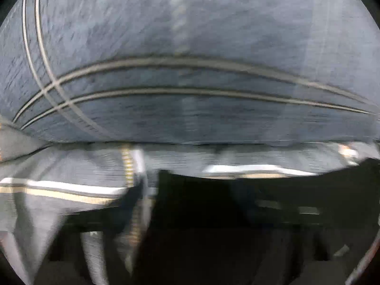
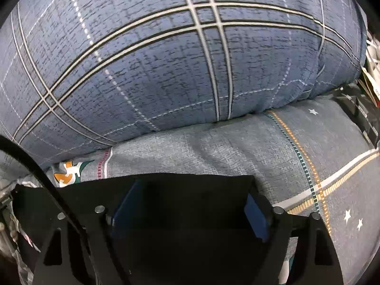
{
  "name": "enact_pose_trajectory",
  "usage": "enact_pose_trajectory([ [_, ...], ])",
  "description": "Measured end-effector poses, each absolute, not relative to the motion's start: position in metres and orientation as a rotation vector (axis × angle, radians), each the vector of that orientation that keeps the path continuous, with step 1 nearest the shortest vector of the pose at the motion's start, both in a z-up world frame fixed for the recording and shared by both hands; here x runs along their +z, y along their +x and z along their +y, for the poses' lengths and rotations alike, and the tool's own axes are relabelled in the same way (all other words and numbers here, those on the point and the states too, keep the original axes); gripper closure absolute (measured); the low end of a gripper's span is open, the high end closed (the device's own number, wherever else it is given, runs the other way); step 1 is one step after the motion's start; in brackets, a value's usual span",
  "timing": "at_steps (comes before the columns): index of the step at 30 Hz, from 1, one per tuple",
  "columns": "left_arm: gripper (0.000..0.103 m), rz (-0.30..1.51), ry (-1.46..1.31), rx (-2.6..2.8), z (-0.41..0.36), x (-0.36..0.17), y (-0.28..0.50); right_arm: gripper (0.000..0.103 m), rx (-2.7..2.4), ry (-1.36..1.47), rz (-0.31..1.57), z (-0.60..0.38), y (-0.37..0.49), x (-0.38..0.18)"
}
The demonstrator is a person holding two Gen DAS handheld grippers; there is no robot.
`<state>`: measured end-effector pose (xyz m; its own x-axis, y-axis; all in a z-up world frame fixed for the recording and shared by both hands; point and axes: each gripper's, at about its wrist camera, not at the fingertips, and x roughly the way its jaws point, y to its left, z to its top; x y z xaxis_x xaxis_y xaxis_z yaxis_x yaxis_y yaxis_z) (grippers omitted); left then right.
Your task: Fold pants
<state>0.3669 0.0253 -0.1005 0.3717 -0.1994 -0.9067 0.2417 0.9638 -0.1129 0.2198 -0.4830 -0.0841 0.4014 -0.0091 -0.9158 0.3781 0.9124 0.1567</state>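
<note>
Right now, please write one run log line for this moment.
right tool: open over black pants | left tool: blurred, state unclear | surface: grey bedsheet | behind: blue plaid pillow

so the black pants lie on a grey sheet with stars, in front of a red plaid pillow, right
Not quite: the pillow is blue plaid with white lines, not red. The right wrist view shows it. The rest stands: the black pants lie on the grey sheet with stars, in front of that pillow.
</note>
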Motion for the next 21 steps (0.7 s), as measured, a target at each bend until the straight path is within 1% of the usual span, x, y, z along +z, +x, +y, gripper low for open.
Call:
enact_pose_trajectory([
  [1, 0.092, 1.162, 0.032, -0.31, 0.024, -0.097, 0.363, 0.066, -0.257, 0.345, 1.14, -0.48, 0.219, -0.082],
  [2, 0.093, 1.149, 0.039, -0.313, 0.024, -0.093, 0.359, 0.078, -0.259, 0.334, 1.146, -0.478, 0.218, -0.082],
  [3, 0.093, 1.135, 0.052, -0.313, 0.023, -0.089, 0.356, 0.079, -0.255, 0.338, 1.142, -0.477, 0.216, -0.08],
  [4, 0.093, 1.12, 0.057, -0.31, 0.024, -0.084, 0.352, 0.083, -0.257, 0.34, 1.127, -0.476, 0.213, -0.076],
  [5, 0.093, 1.111, 0.05, -0.307, 0.025, -0.08, 0.35, 0.084, -0.256, 0.339, 1.112, -0.474, 0.21, -0.071],
  [13, 0.093, 0.986, 0.009, -0.328, 0.04, -0.021, 0.313, 0.086, -0.226, 0.391, 0.989, -0.467, 0.174, -0.017],
  [18, 0.093, 0.886, 0.007, -0.364, 0.058, 0.012, 0.255, 0.086, -0.164, 0.447, 0.945, -0.461, 0.127, 0.005],
  [21, 0.093, 0.835, 0.007, -0.373, 0.064, 0.019, 0.209, 0.087, -0.121, 0.514, 0.935, -0.458, 0.088, 0.007],
])
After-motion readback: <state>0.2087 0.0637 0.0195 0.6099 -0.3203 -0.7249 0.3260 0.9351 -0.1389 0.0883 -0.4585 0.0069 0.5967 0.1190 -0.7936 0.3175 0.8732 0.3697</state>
